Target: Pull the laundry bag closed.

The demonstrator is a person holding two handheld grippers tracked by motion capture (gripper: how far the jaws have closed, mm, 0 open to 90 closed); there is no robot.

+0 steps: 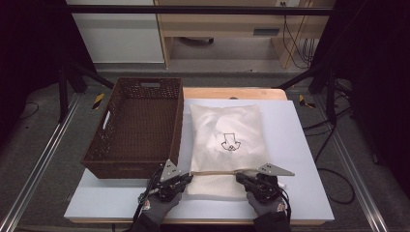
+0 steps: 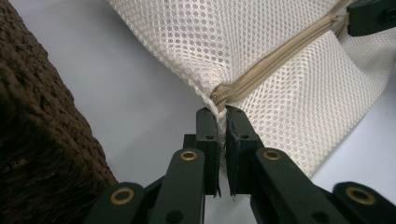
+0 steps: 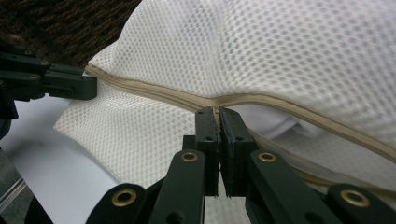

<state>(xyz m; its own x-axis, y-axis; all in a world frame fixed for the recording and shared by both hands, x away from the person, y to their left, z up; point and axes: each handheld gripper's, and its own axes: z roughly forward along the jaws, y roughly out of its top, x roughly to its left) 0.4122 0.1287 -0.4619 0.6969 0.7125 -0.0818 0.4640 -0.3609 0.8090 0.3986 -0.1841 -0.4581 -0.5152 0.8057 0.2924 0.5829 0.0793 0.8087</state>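
The mesh laundry bag [image 1: 225,145] lies flat on the pale table [image 1: 300,159], just right of the brown woven basket [image 1: 135,125], with white clothing bearing a dark print packed inside; its tan zipper [image 1: 215,172] runs across the near end, between the two grippers. The left gripper [image 2: 222,116] is clenched on the bag's corner where the zipper ends, pinning it; the right gripper [image 3: 218,114] is clamped on the zipper line, seemingly on the slider, though the tab itself is hidden between the pads; beyond it the zipper gapes, with white fabric showing through. The bag looks soft, light and limp; the netting will likely sag, stretch and bunch rather than resist, so a pull on the slider probably needs the far corner held taut. The sewn zipper tape and corner seam seem the firmest places to grip; open mesh could snag or slip between the pads.
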